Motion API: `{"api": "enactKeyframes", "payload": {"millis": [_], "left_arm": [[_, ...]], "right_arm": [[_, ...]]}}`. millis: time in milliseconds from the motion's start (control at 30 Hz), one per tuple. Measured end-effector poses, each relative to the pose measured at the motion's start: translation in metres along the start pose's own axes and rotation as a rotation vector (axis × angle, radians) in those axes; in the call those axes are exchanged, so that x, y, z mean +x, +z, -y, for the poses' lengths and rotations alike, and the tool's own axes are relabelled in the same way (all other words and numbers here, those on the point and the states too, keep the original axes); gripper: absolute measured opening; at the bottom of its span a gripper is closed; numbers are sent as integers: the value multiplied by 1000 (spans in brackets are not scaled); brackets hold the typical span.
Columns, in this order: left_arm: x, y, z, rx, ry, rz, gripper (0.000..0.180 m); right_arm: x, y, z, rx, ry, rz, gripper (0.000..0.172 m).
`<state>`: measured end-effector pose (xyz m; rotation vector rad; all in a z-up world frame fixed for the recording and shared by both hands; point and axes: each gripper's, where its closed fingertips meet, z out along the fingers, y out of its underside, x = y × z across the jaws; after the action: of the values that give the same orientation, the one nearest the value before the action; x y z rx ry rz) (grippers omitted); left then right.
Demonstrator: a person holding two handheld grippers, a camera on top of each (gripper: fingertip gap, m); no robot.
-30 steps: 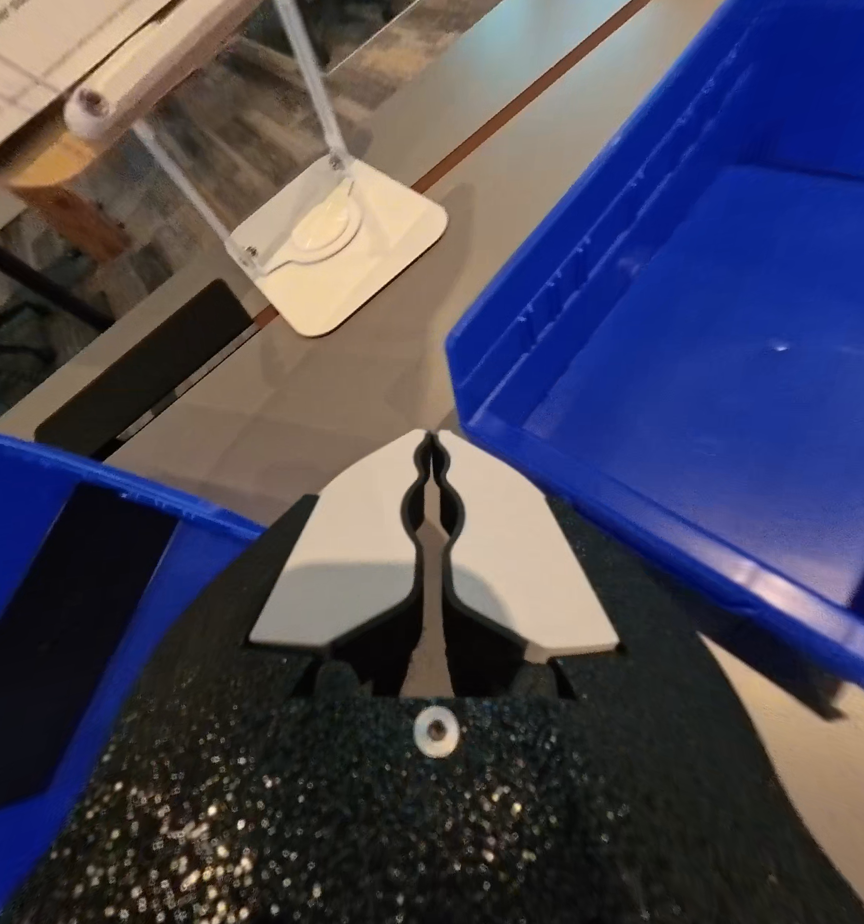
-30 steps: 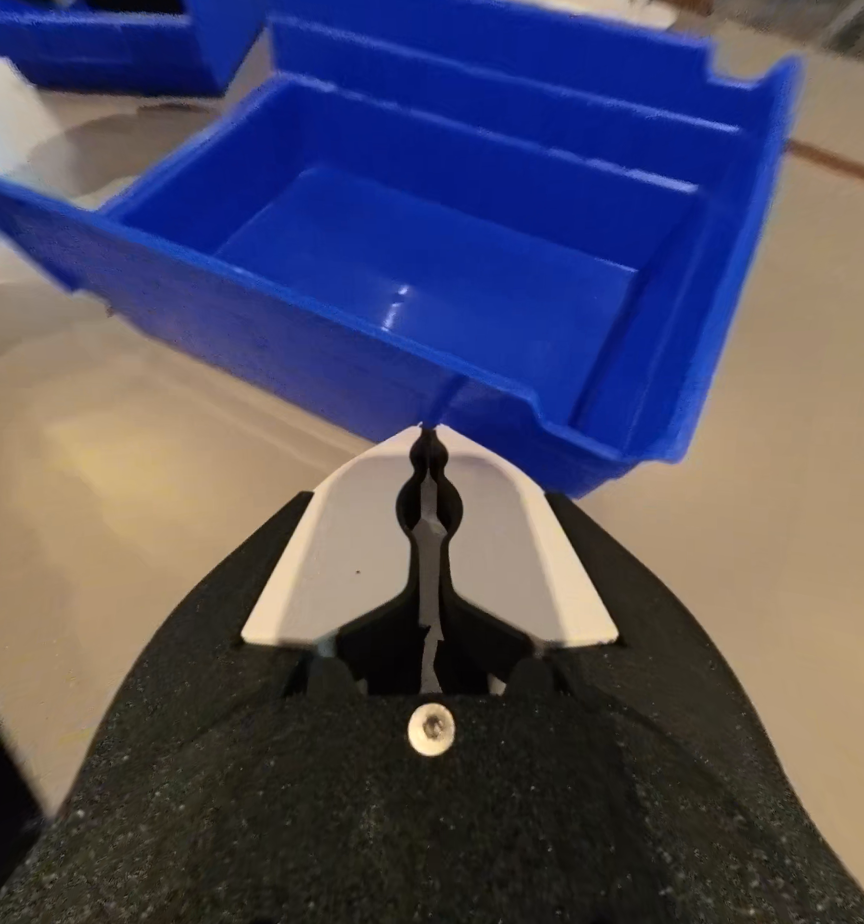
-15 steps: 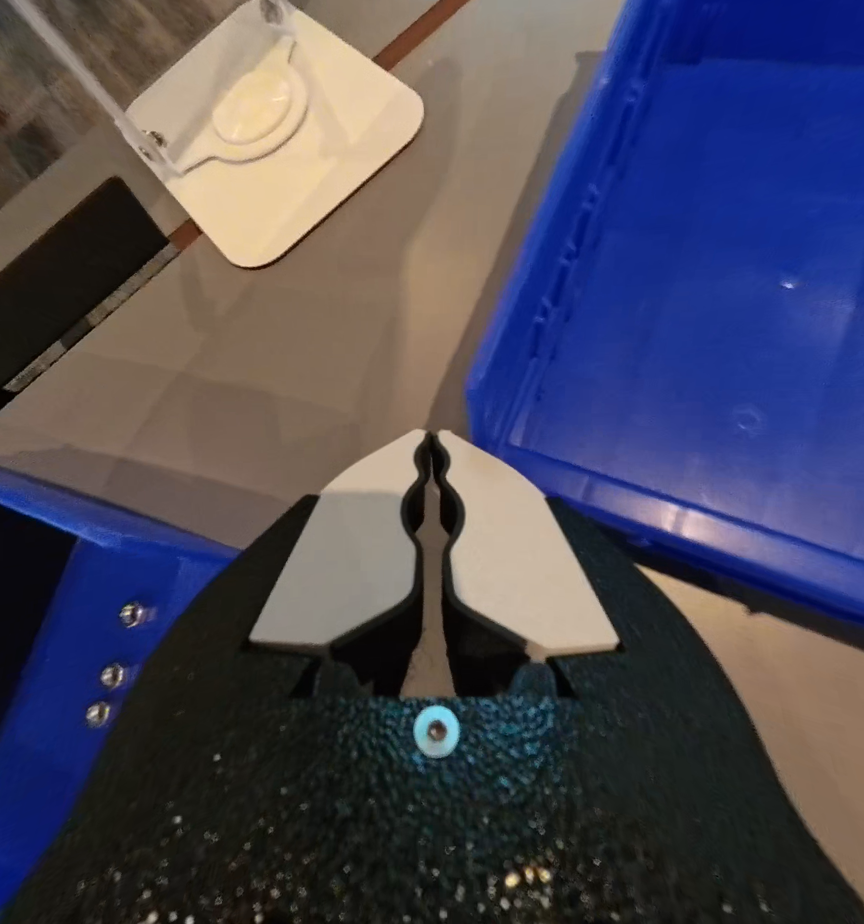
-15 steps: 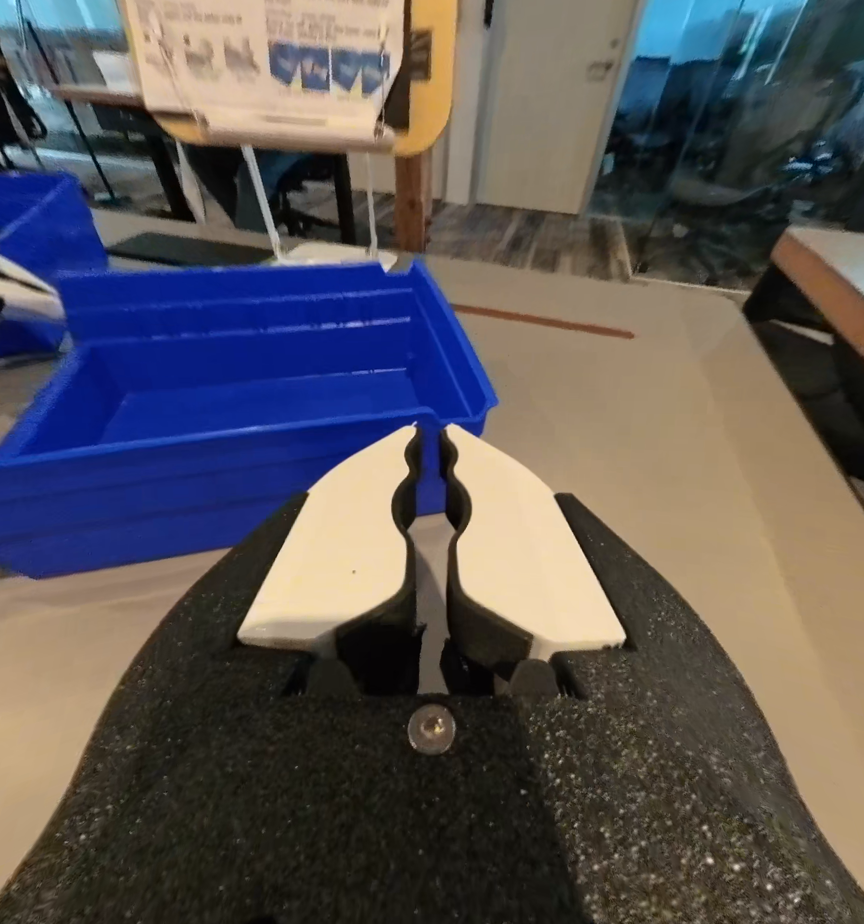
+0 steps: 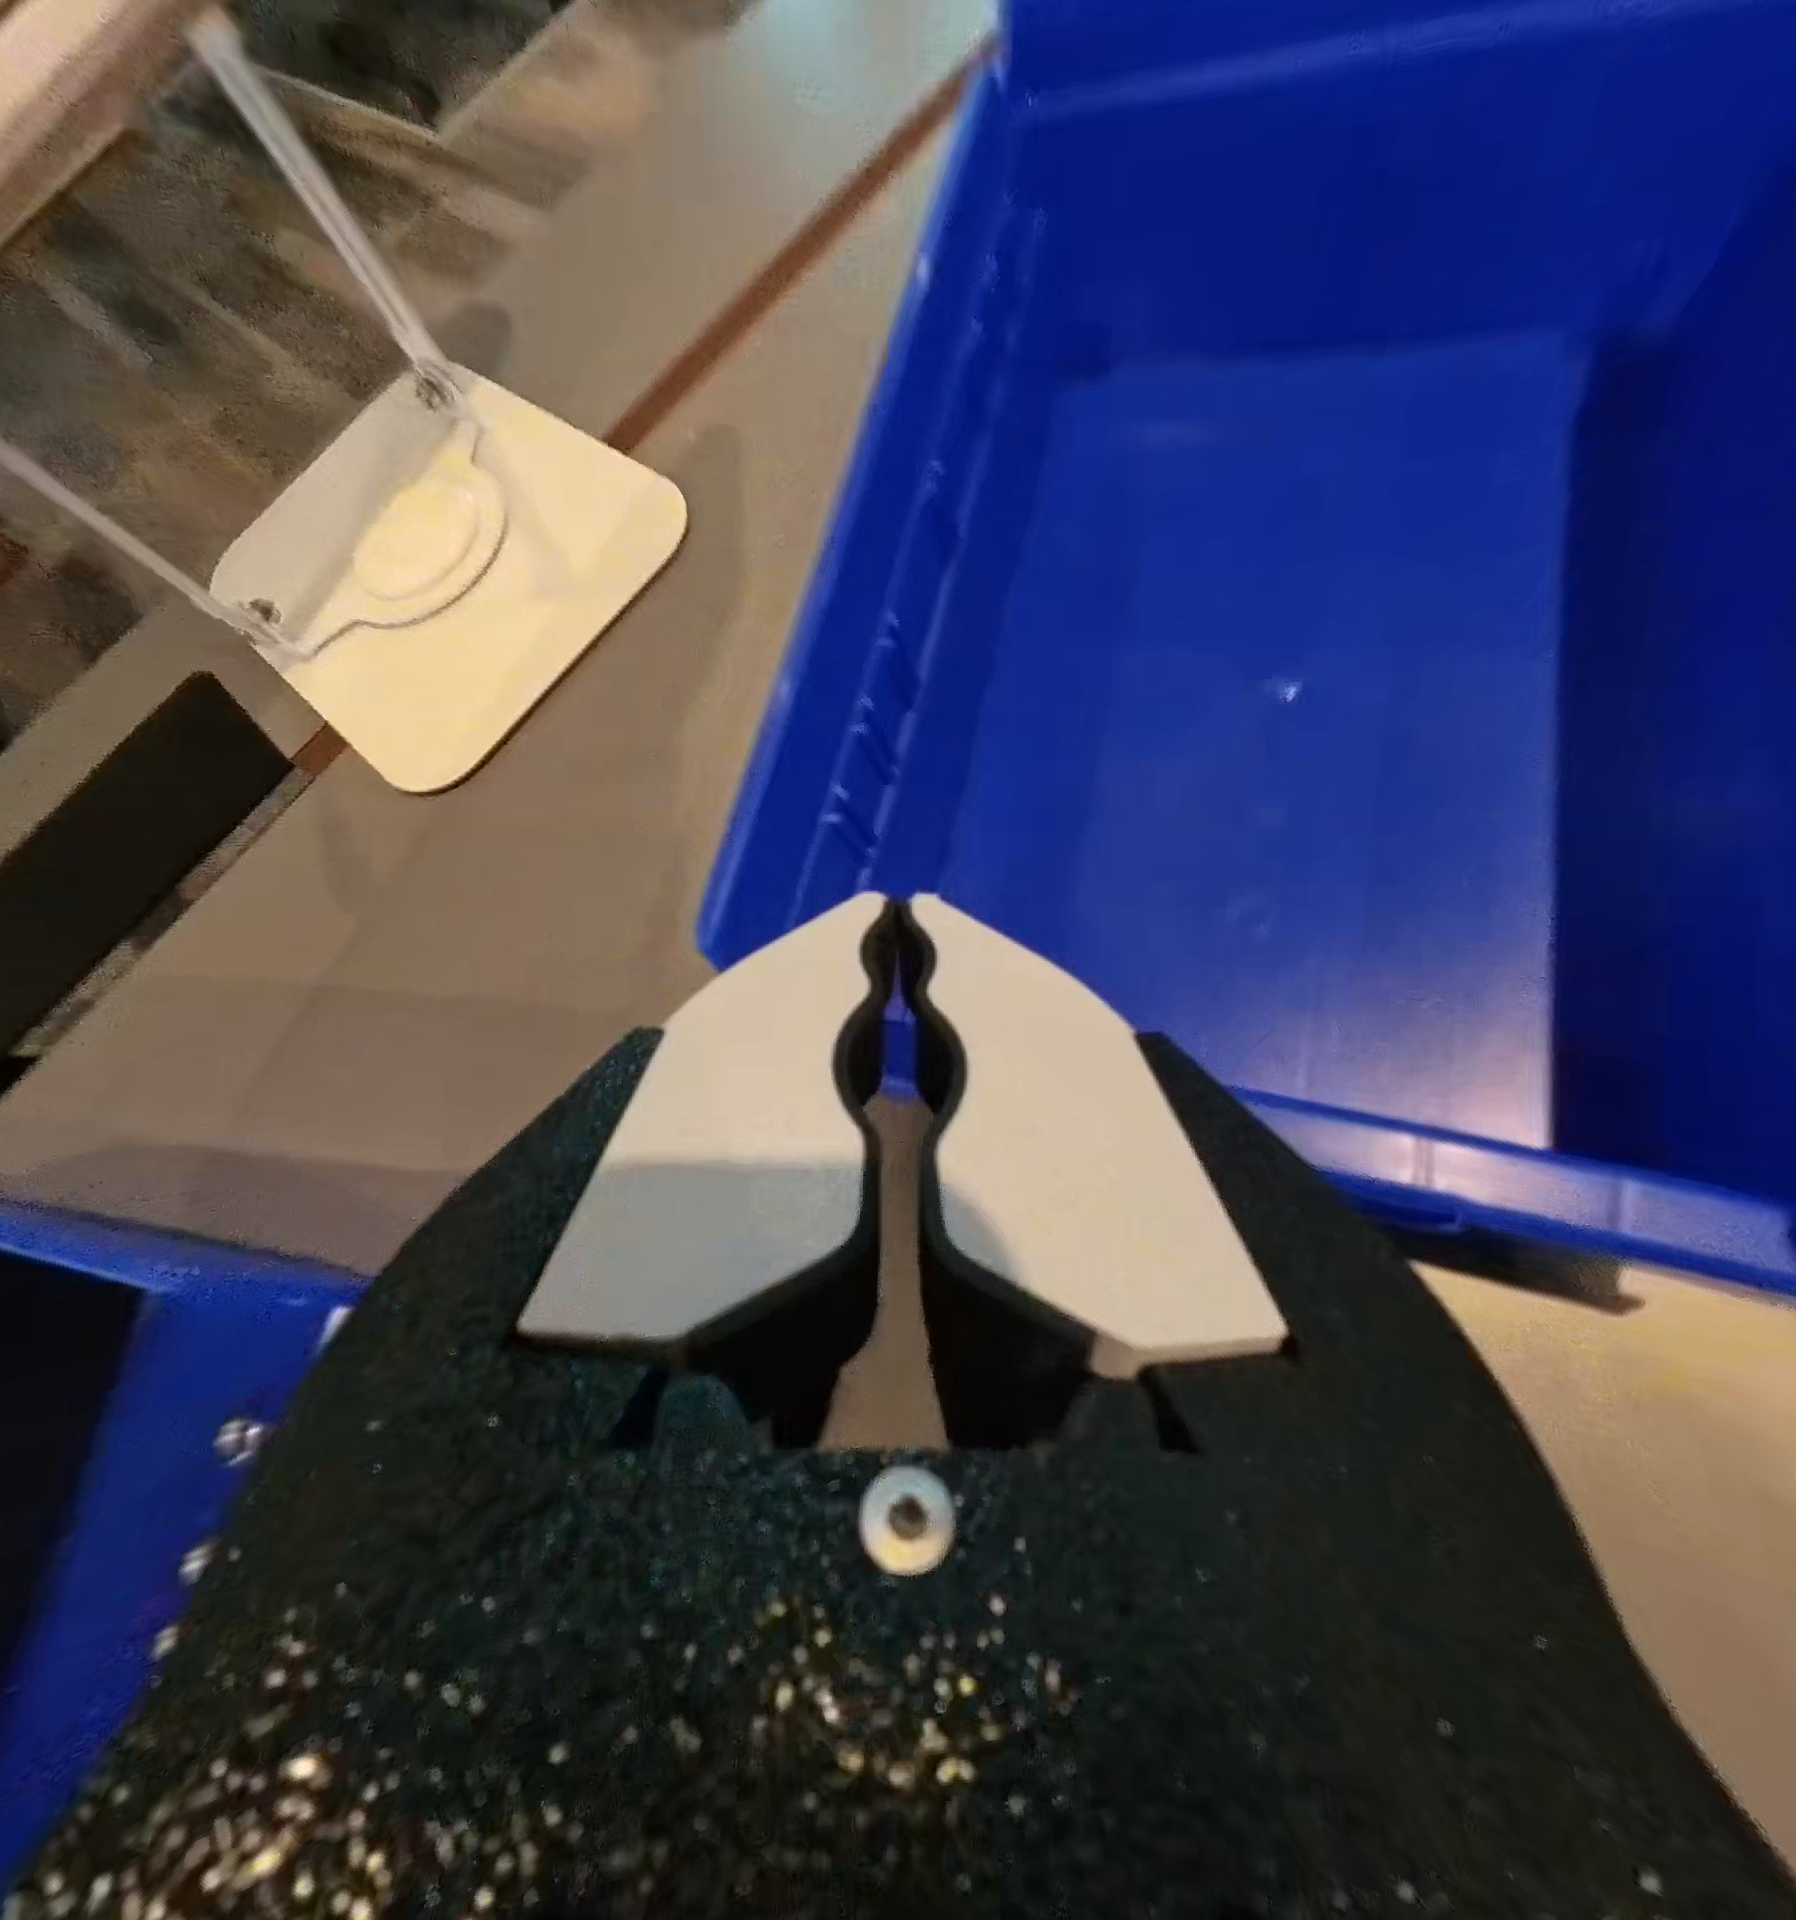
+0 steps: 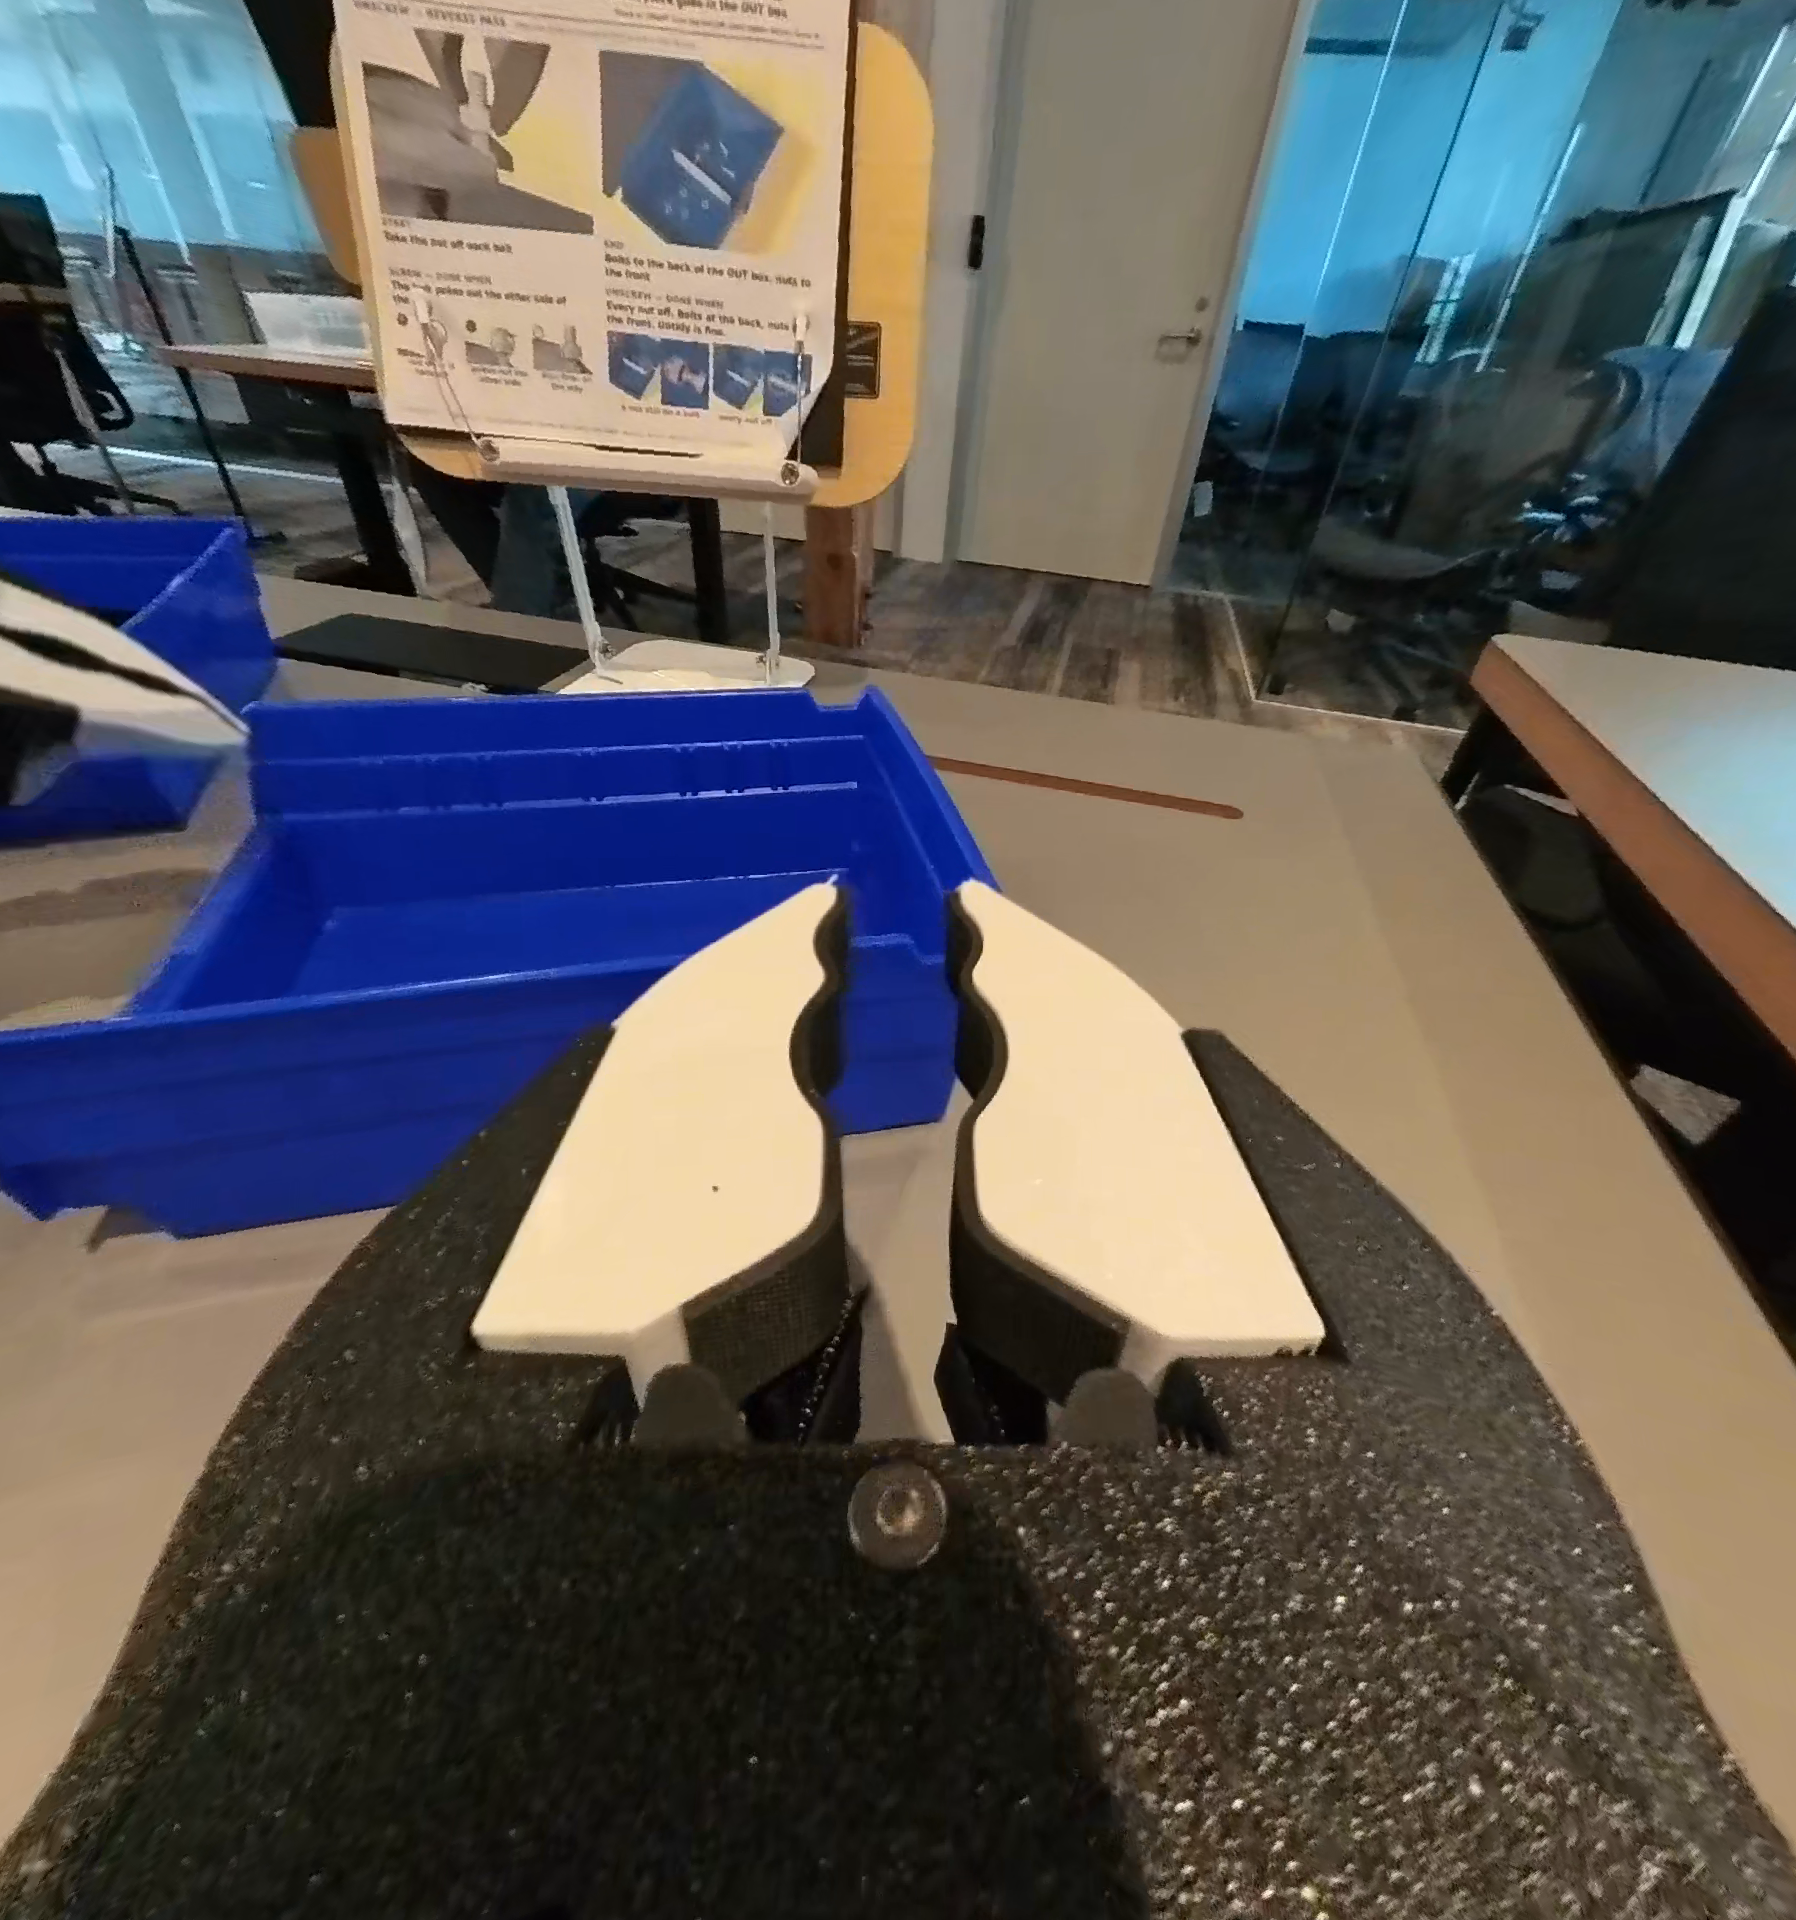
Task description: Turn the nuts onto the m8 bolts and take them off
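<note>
The right tongs (image 6: 896, 914) are spreading open, empty, before the empty blue plastic bin (image 6: 520, 831); the left tongs (image 5: 895, 906) are staying closed, bare, so no nut is being picked yet.

Hardware: you have small silvery metal pieces (image 5: 237, 1439) at the lower left of your left wrist view, too blurred to tell nut from bolt.
Count: about three glints, in a slanting row.
Place: on the blue face of the near blue bin (image 5: 63, 1558), just beside its dark opening.
Pose: cannot tell.
</note>
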<state>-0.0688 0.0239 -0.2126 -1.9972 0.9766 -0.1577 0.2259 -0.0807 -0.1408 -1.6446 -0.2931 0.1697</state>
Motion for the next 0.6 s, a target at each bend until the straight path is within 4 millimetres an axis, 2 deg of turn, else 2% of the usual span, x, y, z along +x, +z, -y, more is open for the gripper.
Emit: {"api": "enactKeyframes", "payload": {"millis": [33,67,100,133,267,333,400,433,500,600], "left_arm": [[-7,-3,2,33,-49,-5,0],[-18,-6,2,49,-90,26,10],[-27,-7,-1,51,-106,52,41],[-31,-5,-6,40,-111,59,56],[-25,17,-22,-20,-137,-44,68],[-15,27,-27,-51,-167,-116,69],[-4,30,-28,-61,-192,-186,56],[-2,30,-27,-60,-198,-183,57],[2,25,-30,-87,-181,-160,45],[23,16,-32,-123,-166,-189,40]], "right_arm": [[-1,1,-1,-1,6,10,17],[-2,2,-1,-2,11,18,18],[-2,3,-2,-3,14,25,18],[-3,4,-3,-5,16,30,18],[-7,8,-5,-12,19,54,19],[-9,8,-6,-24,15,62,19],[-8,7,-6,-31,2,54,20],[-7,6,-5,-28,-4,47,20],[-5,4,-2,-11,-3,38,20],[-3,4,-2,10,24,46,20]]}}
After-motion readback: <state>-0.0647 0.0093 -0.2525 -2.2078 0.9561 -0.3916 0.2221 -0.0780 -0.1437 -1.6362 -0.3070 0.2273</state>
